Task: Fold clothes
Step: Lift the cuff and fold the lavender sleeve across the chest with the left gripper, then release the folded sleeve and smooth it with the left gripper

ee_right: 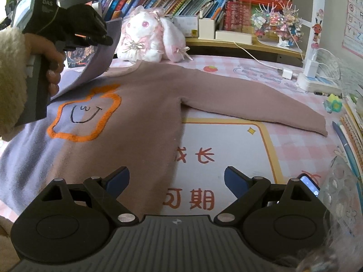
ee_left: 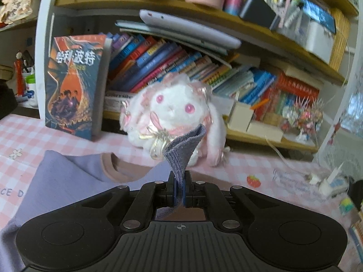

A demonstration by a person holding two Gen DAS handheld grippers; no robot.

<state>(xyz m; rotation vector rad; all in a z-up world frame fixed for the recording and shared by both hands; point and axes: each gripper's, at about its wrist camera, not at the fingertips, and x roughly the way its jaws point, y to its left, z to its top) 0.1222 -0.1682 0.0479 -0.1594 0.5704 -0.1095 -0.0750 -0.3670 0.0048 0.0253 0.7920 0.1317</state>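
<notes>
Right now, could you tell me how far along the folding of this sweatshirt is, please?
Early stage. Done: the sweatshirt lies flat on the table, face up. In hand: the left gripper is shut on the ribbed cuff of the purple sleeve, lifting it over the chest. Left: the brown sleeve lies stretched out, the body is unfolded, and the right gripper is open and empty.

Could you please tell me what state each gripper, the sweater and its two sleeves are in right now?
left gripper: shut on the purple sleeve's ribbed cuff.
right gripper: open, holding nothing, over the sweater's edge.
sweater: spread flat on the table, front up.
purple sleeve: lifted off the table, partly over the body.
brown sleeve: stretched out flat, unfolded.
plush rabbit: sitting upright beyond the collar.
</notes>
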